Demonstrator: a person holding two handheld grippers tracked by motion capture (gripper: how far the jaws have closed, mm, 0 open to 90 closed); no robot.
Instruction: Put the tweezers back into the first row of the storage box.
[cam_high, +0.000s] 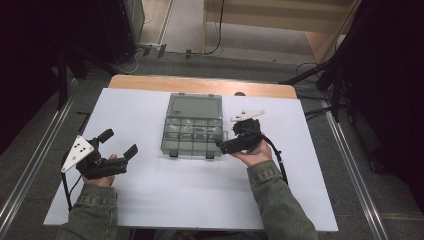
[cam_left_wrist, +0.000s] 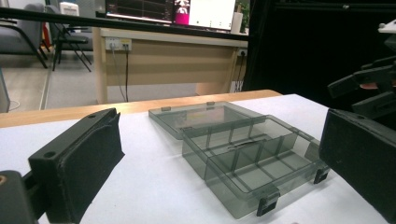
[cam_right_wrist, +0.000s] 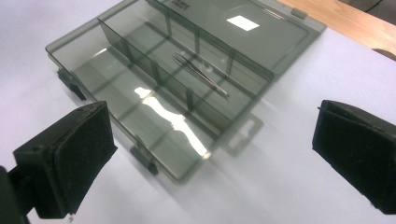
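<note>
In the high view we see a smoky grey compartment box (cam_high: 192, 131) at the centre of the frame on the white table (cam_high: 150, 200), lid folded back. The left hand-held gripper (cam_high: 120, 142) rests at lower left, jaws wide and empty; the right hand-held gripper (cam_high: 226, 145) sits just right of the box.

In the left gripper view the box (cam_left_wrist: 243, 154) lies centre-right.

In the right gripper view tweezers (cam_right_wrist: 201, 74) lie inside the box (cam_right_wrist: 140, 93), upper centre; the jaws stand wide, holding nothing.

White table (cam_high: 150, 200) — wooden desk (cam_left_wrist: 163, 56) behind
</note>
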